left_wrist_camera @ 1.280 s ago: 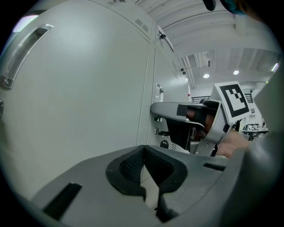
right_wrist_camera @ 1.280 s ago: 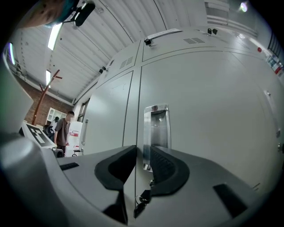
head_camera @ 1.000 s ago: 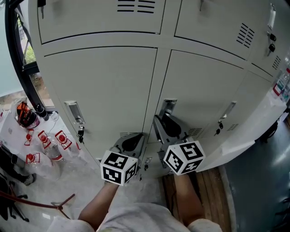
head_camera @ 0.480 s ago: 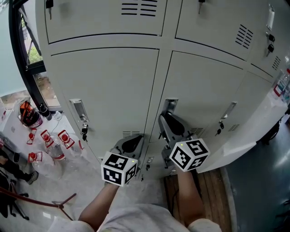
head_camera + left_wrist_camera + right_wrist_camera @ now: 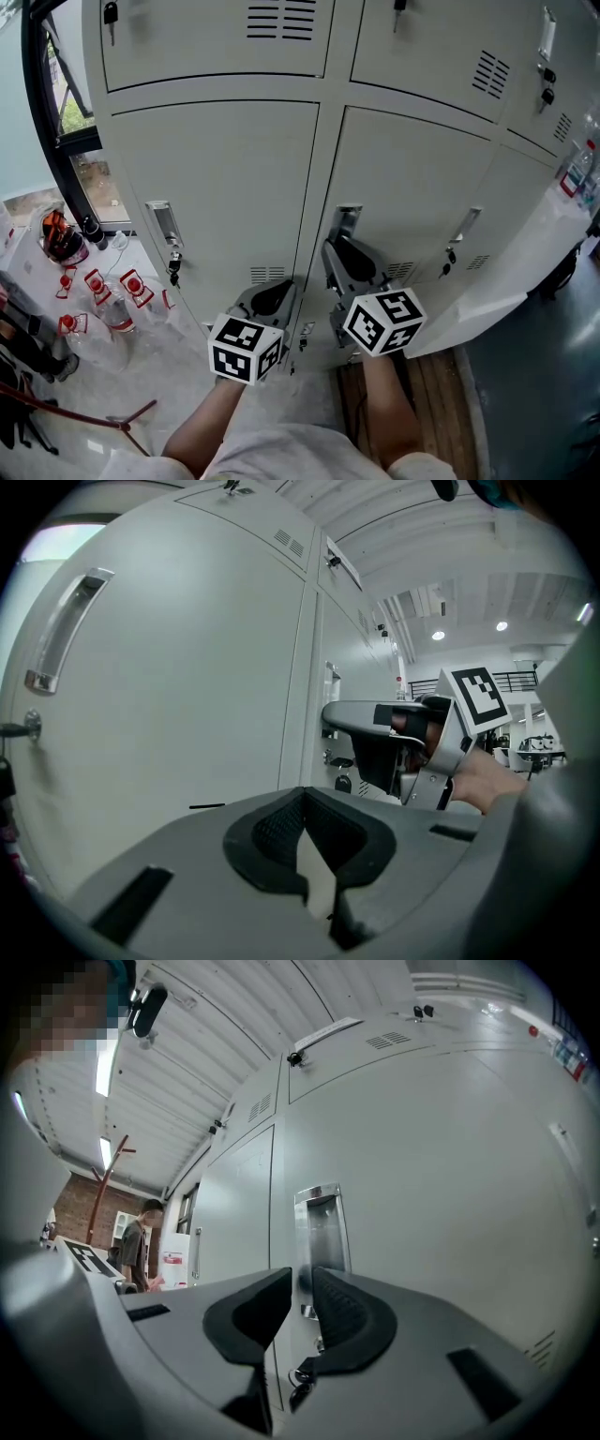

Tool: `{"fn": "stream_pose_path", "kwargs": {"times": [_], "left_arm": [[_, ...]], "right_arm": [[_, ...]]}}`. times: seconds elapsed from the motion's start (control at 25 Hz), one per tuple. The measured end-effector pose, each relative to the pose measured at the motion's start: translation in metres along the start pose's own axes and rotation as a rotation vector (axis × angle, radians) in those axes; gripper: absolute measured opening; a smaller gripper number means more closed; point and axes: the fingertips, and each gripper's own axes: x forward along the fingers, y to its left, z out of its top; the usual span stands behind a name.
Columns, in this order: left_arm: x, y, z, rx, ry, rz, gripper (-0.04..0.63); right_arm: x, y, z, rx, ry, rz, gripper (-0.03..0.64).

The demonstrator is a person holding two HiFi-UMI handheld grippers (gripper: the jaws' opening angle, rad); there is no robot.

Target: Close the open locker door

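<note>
**Right claw on the door's edge, door almost home**

My right claw point(image 5: 339, 248) is at the handle point(image 5: 349, 220) of the locker door point(image 5: 412, 187), in the lower row, middle column. Its jaws have just been closing and now stand a slim gap apart, with the strip of door beside the handle between them. I judge the pads are pinching it. My left claw point(image 5: 284, 283) is closed on nothing and hangs just beside the right one, in front of the neighbouring door point(image 5: 216, 187).

My worry is the jaw on the seam side. If I push the door fully shut, that jaw could be trapped against the frame. The thin strip could also slip from the pads. The key point(image 5: 299, 1368) hanging under the handle might snag.

The door stands upright with its long axis vertical and its face towards me. Its free edge is at the left seam, and it looks nearly flush.
</note>
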Motion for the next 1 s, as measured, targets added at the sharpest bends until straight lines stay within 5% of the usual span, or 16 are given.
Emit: {"fn": "stream_pose_path", "kwargs": {"times": [1.0], "left_arm": [[0.009, -0.077, 0.012, -0.015, -0.008, 0.074, 0.006]], "right_arm": [[-0.080, -0.019, -0.003, -0.045, 0.088, 0.029, 0.063]]}}
